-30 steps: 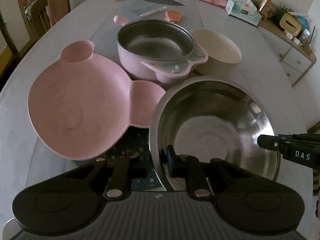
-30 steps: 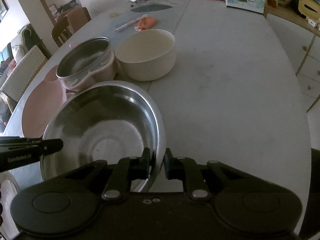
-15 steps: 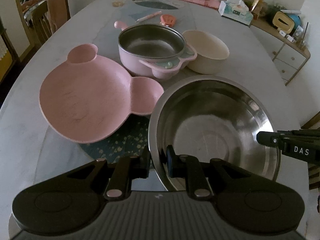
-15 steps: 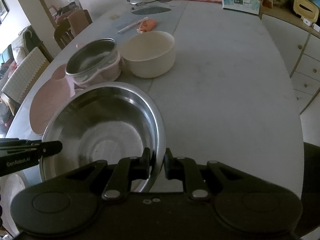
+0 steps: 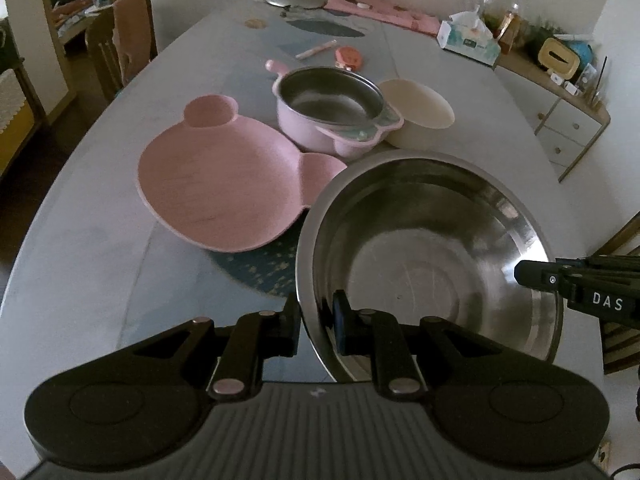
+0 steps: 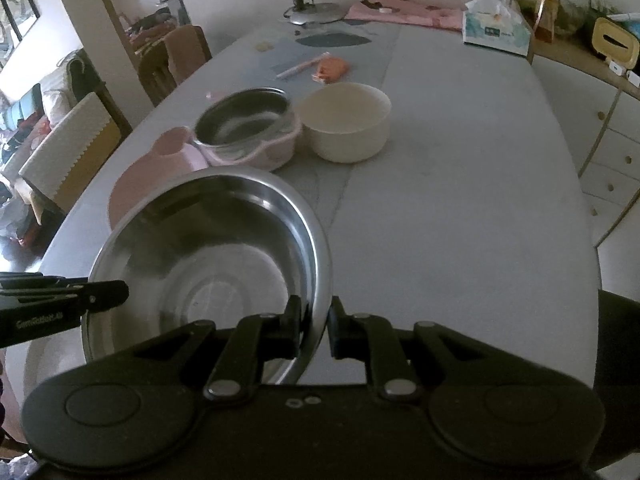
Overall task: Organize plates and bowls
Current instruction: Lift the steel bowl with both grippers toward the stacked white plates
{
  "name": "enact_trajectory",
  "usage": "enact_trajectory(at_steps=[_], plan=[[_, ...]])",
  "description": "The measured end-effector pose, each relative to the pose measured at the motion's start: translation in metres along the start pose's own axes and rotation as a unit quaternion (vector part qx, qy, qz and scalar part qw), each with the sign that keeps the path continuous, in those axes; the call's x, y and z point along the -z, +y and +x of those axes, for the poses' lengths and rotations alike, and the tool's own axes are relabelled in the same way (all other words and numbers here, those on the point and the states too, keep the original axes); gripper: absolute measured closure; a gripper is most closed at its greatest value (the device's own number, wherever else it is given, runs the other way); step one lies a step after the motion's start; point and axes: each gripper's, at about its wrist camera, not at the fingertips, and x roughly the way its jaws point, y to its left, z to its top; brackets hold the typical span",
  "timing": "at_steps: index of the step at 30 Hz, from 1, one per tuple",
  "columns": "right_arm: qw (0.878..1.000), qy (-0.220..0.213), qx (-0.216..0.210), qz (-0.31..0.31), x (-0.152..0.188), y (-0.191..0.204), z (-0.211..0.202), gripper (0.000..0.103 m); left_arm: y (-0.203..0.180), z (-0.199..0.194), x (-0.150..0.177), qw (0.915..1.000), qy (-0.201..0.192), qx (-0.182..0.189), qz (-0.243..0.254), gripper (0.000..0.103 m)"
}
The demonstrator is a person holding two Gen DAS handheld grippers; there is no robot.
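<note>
Left wrist view: the left hand-held gripper [image 5: 316, 322] pinches the near-left rim of the large round stainless-steel bowl [image 5: 432, 248], one finger outside the wall and one inside. The right hand-held gripper [image 5: 532, 274] comes in from the right edge and bites the opposite rim. Two grips on opposite sides suit a bowl this wide and slick, and they probably keep it from tipping. The bowl appears to be held above the grey oval worktop [image 5: 100, 232], its mouth facing up and tilted a little toward the camera. Being round, it has no long axis in plan; its axis runs up through the mouth. Beyond it lie the pink bear-shaped divided plate [image 5: 224, 184] on a dark speckled mat [image 5: 260, 268], the pink steel-lined bowl with a handle [image 5: 328, 114] and the cream round bowl [image 5: 420, 114], side by side.

Right wrist view: the right hand-held gripper [image 6: 314, 326] is pinched onto the steel bowl's [image 6: 208, 260] near-right rim, the rim passing between its fingers. The left hand-held gripper [image 6: 120, 294] reaches in from the left edge and clamps the far side. The bowl's mouth opens upward, the pink plate [image 6: 132, 184] partly hidden behind it. The pink steel-lined bowl [image 6: 248, 132] and cream bowl [image 6: 346, 120] stand just beside each other, which I judge a likely spot for gathering the bowls.
</note>
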Motion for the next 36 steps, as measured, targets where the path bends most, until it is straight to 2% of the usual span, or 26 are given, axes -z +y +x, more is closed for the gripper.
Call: enact_trajectory(at_steps=[15, 36], plan=[[1.0, -0.008, -0.002, -0.001, 0.025, 0.071, -0.027, 0.09, 0.06, -0.044, 0.031, 0.9999, 0.003, 0.011, 0.005, 0.088], [1.0, 0.015, -0.006, -0.009, 0.07, 0.169, -0.02, 0.089, 0.142, -0.073, 0.077, 0.9996, 0.018, 0.004, 0.023, 0.088]])
